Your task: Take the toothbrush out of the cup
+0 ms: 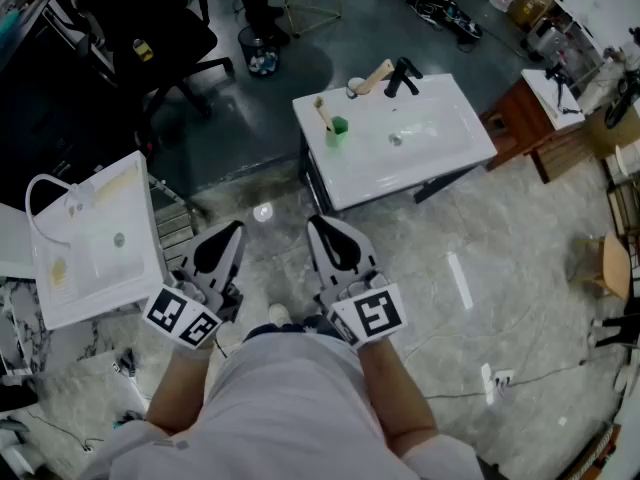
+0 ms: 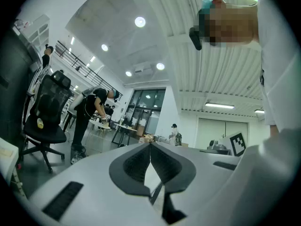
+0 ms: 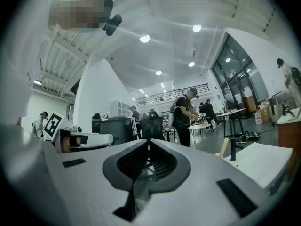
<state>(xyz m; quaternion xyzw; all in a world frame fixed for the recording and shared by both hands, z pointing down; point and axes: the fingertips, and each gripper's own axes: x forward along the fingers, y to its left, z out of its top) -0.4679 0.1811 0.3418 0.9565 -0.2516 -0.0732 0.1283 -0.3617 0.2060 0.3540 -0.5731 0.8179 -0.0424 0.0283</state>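
My left tool (image 1: 236, 228) and right tool (image 1: 314, 222) are both pressed together, empty, well short of the wooden toothbrush (image 1: 323, 111) in the small green cup (image 1: 338, 131) on the white sink worktop (image 1: 440, 148), so I'd spread one, pinch high, lift straight.

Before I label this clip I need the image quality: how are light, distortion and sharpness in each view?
Head view: even light, darker at the left edge, a glare spot on the floor; the green cup is small but legible. Left gripper view: strong fisheye, black corners, bright ceiling lamps. Right gripper view: same fisheye; the shut right gripper fills the foreground, slightly soft.
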